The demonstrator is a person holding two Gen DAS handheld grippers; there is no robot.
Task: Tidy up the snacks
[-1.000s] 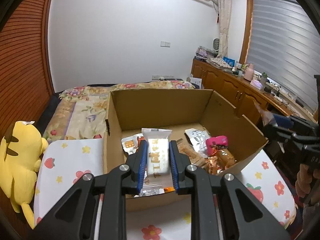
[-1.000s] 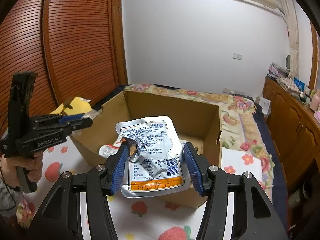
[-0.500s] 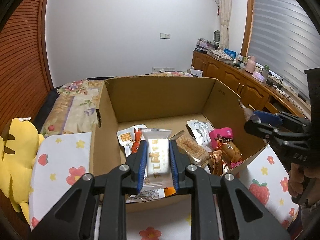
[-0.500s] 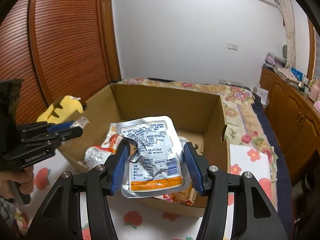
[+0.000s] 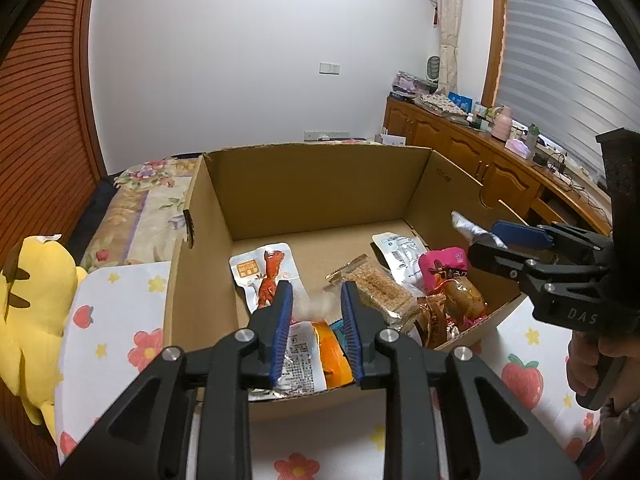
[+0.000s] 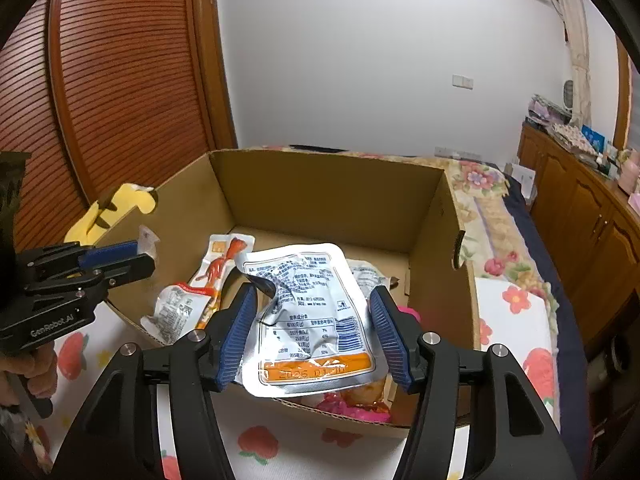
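While both grippers hang over an open cardboard box [image 5: 316, 184] that sits on a flower-and-strawberry printed cloth [image 5: 116, 312], several snack packets already lie on the box floor. Seen from the left wrist camera, the left gripper [image 5: 316, 312] has its jaws apart, with a blurred white packet [image 5: 316, 306] between them that looks to be dropping free; whether the pads touch it cannot be told. Below it in the box lie a packet with an orange-red snack [image 5: 266, 276], a sesame bar [image 5: 378, 292], a pink packet [image 5: 442, 266] and a brown wrapped snack [image 5: 462, 298]. Seen from the right wrist camera, the right gripper [image 6: 312, 336] clamps a crumpled silver pouch [image 6: 308, 316] with an orange band, held above the near edge of the box. A yellow plush toy [image 5: 32, 300] lies left of the box. Judging by this, most snacks are boxed, one is just going in, and the silver pouch has yet to be placed.
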